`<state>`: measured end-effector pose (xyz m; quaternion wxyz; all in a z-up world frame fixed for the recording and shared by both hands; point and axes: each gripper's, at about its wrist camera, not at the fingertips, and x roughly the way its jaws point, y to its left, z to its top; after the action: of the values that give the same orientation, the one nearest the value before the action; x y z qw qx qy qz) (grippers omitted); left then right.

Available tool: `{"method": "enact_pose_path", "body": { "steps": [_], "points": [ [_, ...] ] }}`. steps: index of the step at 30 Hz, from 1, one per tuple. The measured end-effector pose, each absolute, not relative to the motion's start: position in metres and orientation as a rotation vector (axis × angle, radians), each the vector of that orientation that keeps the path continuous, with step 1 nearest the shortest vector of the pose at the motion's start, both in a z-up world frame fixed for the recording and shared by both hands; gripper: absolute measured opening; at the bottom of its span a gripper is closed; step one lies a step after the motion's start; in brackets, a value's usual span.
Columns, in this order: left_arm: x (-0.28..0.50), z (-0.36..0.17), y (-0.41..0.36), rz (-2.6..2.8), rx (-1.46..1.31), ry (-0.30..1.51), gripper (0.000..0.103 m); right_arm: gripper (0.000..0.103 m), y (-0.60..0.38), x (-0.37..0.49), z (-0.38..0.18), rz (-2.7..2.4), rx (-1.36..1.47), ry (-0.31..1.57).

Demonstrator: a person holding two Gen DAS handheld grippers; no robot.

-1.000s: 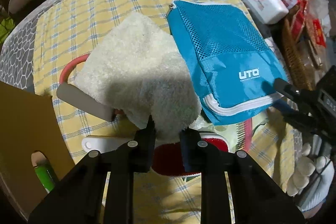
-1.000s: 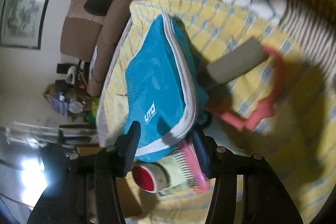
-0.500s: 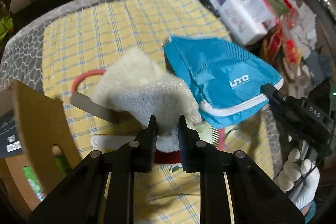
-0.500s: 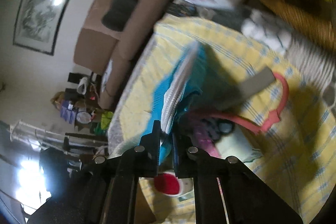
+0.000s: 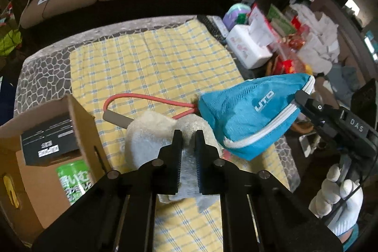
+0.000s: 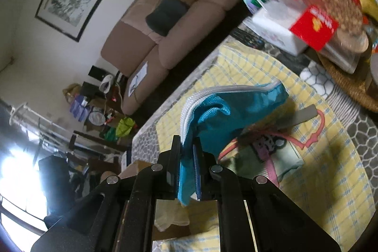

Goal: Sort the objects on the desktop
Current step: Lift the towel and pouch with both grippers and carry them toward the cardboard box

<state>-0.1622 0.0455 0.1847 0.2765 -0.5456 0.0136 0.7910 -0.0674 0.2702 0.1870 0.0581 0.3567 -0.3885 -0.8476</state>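
Towel and pouch are both hanging in the air, and you are carrying one in each hand. Your left gripper is clenching the fluffy cream towel, which is drooping at the centre of the left wrist view above the yellow checked cloth. Your right gripper is pinching the zipper edge of the blue UTO pouch, and the pouch is hanging off the table at about three o'clock from the towel. Your gloved right hand is showing at four o'clock.

Cardboard box is sitting open at eight o'clock, already holding a black carton and a green can, so some sorting looks done. On the cloth, a red resistance band with a grey handle is lying at eleven o'clock of the towel. In the right wrist view a pink comb-like item is sitting on a pale green thing beneath the pouch. By my reading you are mid-task: two items lifted, neither one placed, and those leftovers waiting.
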Motion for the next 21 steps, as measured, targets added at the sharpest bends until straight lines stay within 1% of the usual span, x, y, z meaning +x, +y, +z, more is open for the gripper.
{"method": "enact_pose_path", "body": {
  "steps": [5, 7, 12, 14, 16, 17, 19, 20, 21],
  "points": [
    [-0.148, 0.222, 0.023, 2.157, -1.405, -0.001, 0.01, 0.008, 0.256, -0.051, 0.228, -2.596, 1.027, -1.114],
    [-0.142, 0.239, 0.012, 2.171, -1.374, -0.02, 0.001, 0.008, 0.249, -0.047, 0.245, -2.605, 1.007, -1.082],
    [-0.129, 0.281, -0.021, 2.219, -1.312, -0.053, 0.001, 0.008, 0.223, -0.033, 0.284, -2.615, 0.961, -1.004],
    [-0.123, 0.285, -0.03, 2.226, -1.318, -0.025, 0.001, 0.008, 0.213, -0.029, 0.293, -2.625, 0.971, -0.972],
    [-0.113, 0.278, -0.035, 2.214, -1.325, 0.015, 0.002, 0.008, 0.204, -0.026, 0.294, -2.628, 1.008, -0.943],
    [-0.109, 0.268, -0.035, 2.199, -1.349, 0.042, 0.005, 0.008, 0.202, -0.025, 0.291, -2.626, 1.026, -0.942],
    [-0.099, 0.242, -0.031, 2.151, -1.401, 0.09, 0.017, 0.008, 0.198, -0.024, 0.281, -2.625, 1.057, -0.939],
    [-0.094, 0.225, -0.025, 2.12, -1.431, 0.121, 0.028, 0.008, 0.197, -0.024, 0.275, -2.625, 1.074, -0.937],
    [-0.09, 0.213, -0.021, 2.103, -1.45, 0.142, 0.035, 0.008, 0.196, -0.024, 0.27, -2.626, 1.086, -0.934]
  ]
}}
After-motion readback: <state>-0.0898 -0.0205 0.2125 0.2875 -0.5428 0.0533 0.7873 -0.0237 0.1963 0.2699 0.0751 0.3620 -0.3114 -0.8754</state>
